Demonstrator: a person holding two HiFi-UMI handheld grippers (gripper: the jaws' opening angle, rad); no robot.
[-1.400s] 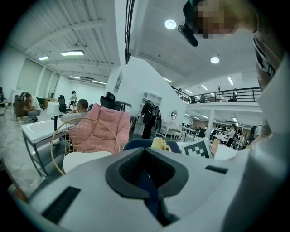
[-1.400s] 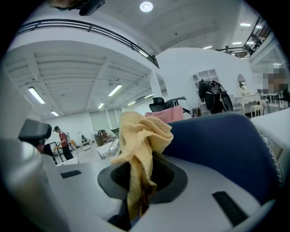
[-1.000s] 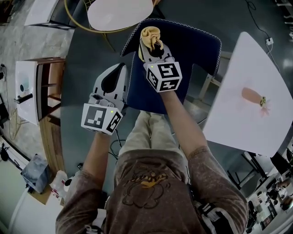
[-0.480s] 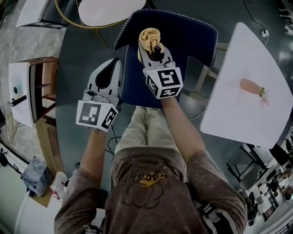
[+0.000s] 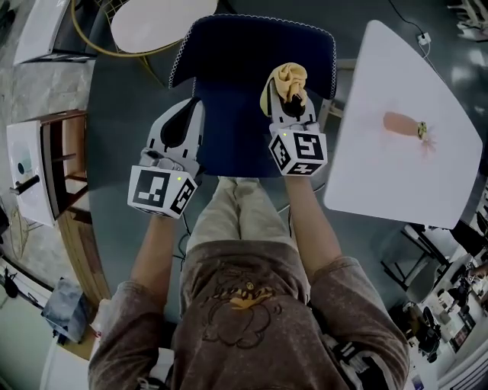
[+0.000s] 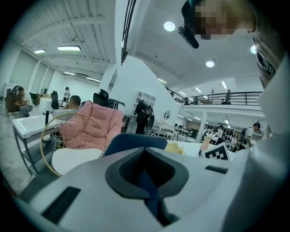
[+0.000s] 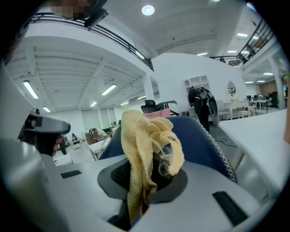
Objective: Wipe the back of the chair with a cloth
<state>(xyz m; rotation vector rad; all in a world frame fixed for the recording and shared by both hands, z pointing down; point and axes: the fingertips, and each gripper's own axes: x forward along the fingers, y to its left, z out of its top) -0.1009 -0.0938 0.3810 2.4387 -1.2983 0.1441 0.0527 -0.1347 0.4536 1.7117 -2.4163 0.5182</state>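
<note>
A dark blue chair (image 5: pixel 236 76) with white edge stitching stands in front of me, its back towards me. My right gripper (image 5: pixel 292 103) is shut on a crumpled yellow cloth (image 5: pixel 288 78) and holds it against the right part of the chair back. In the right gripper view the cloth (image 7: pixel 145 145) hangs out of the jaws with the chair (image 7: pixel 199 140) behind it. My left gripper (image 5: pixel 185 114) is shut on nothing and hovers by the chair's left edge. The left gripper view shows the chair top (image 6: pixel 136 141) and a bit of the cloth (image 6: pixel 174 147).
A white table (image 5: pixel 396 175) stands close on the right with a small pink object (image 5: pixel 400 123) on it. Beyond the chair is a round white seat in a gold wire frame (image 5: pixel 152 23). A wooden shelf unit (image 5: pixel 69 152) stands at the left.
My right gripper has slid the cloth to the right across the chair back, from left of the middle to near the right edge. The left gripper has stayed about where it was.
</note>
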